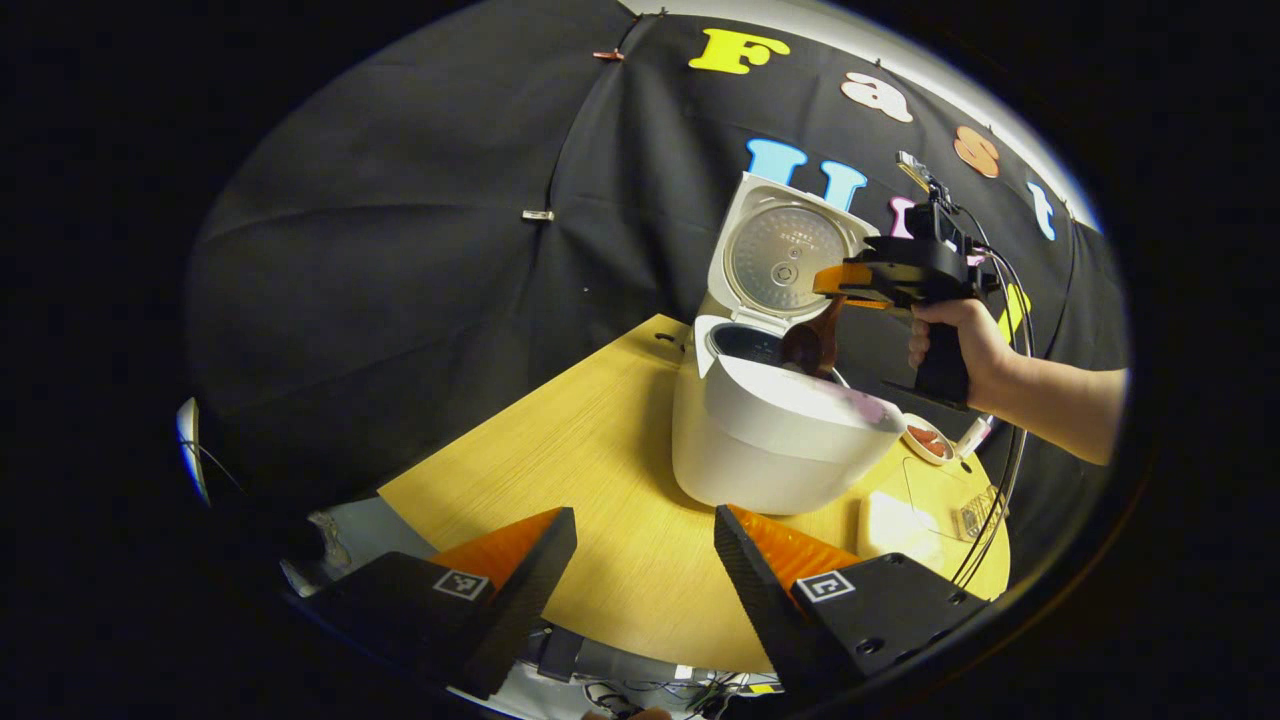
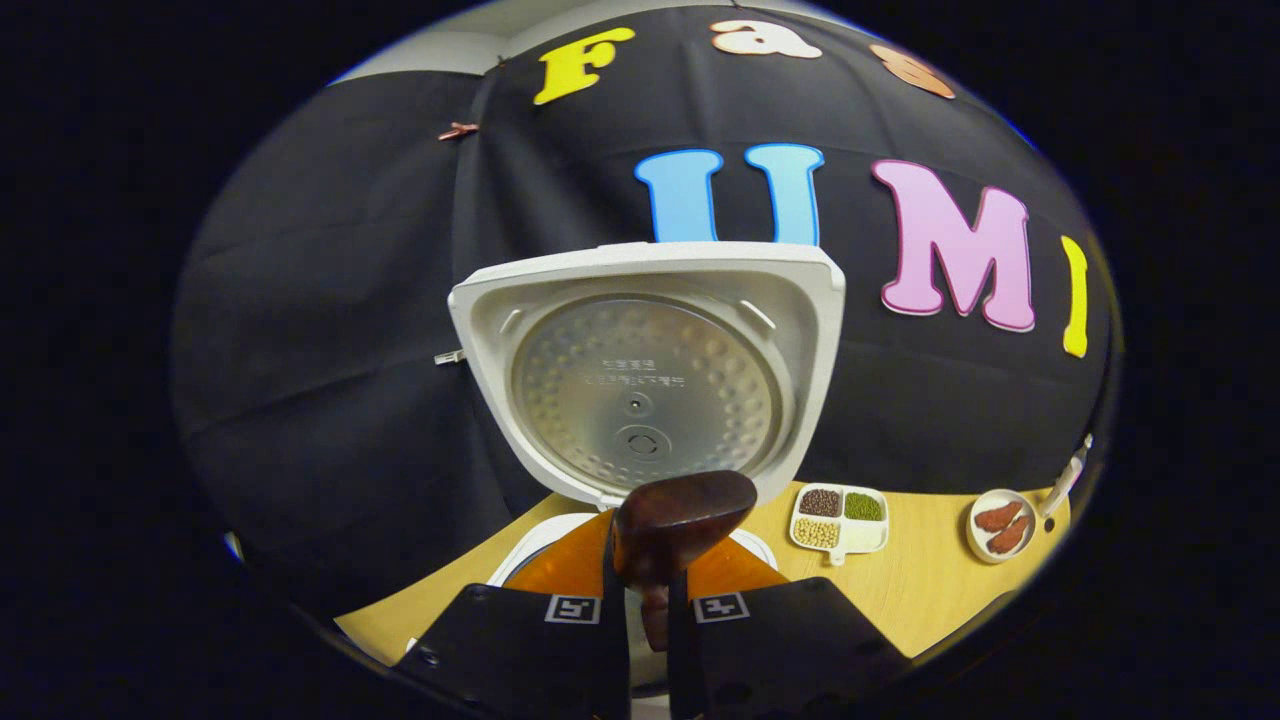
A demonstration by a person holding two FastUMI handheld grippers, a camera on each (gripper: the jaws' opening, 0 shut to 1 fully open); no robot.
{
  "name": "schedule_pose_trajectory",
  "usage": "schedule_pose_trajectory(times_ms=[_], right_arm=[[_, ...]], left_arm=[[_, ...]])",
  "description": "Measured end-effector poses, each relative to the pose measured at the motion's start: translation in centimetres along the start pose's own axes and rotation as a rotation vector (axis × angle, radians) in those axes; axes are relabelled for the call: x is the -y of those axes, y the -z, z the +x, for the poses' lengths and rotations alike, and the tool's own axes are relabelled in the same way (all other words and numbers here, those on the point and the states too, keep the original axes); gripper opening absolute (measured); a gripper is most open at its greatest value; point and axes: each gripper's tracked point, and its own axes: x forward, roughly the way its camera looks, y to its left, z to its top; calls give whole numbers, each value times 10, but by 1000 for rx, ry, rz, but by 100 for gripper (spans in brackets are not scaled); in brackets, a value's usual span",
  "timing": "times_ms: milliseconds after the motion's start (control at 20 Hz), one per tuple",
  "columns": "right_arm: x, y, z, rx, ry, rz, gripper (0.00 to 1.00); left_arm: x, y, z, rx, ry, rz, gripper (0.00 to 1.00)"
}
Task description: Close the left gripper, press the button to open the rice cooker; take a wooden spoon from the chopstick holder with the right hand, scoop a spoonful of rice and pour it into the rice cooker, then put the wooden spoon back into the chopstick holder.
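The dark wooden spoon (image 2: 683, 525) is clamped in the right gripper (image 2: 655, 590), handle lengthwise between the fingers, bowl hung below it over the open white rice cooker (image 1: 770, 440). The left gripper (image 1: 645, 560) is held open, well back.

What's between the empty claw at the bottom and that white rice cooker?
Only bare table. In the left gripper view the left claw hangs open at the table's near edge, and plain wood runs from it to the cooker.
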Motion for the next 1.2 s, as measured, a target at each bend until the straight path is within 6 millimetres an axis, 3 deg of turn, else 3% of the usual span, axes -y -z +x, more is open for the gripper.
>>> schedule_pose_trajectory(times_ms=[100, 150, 200, 300, 350, 550, 750, 1000, 1050, 1200], right_arm=[[-9, -2, -1, 15, -20, -94, 19], [-13, -4, -2, 24, -30, -143, 14], [-18, -4, -2, 31, -42, -175, 19], [-25, 3, -2, 9, -61, -161, 14], [-25, 3, -3, -3, -61, -142, 19], [-17, -1, -1, -13, -41, -70, 19], [1, -14, -12, -19, -6, 50, 19], [29, -40, -34, -12, 14, 252, 19], [38, -47, -42, -1, 20, 273, 14], [70, -68, -66, 40, 50, 332, 19]], left_arm=[[-1, -3, -2, 10, -5, -1, 96], [-1, -5, -1, 13, -7, 1, 95], [-1, -6, -2, 16, -9, 4, 97], [-1, -7, -2, 16, -11, 4, 95], [-1, -7, -2, 18, -11, 2, 97], [0, -6, -1, 18, -10, 3, 95], [4, -14, -3, 31, 11, -27, 95], [27, -25, -3, 44, 41, 65, 96], [32, -29, -4, 46, 51, 73, 95], [53, -32, -8, 51, 83, 89, 95]])
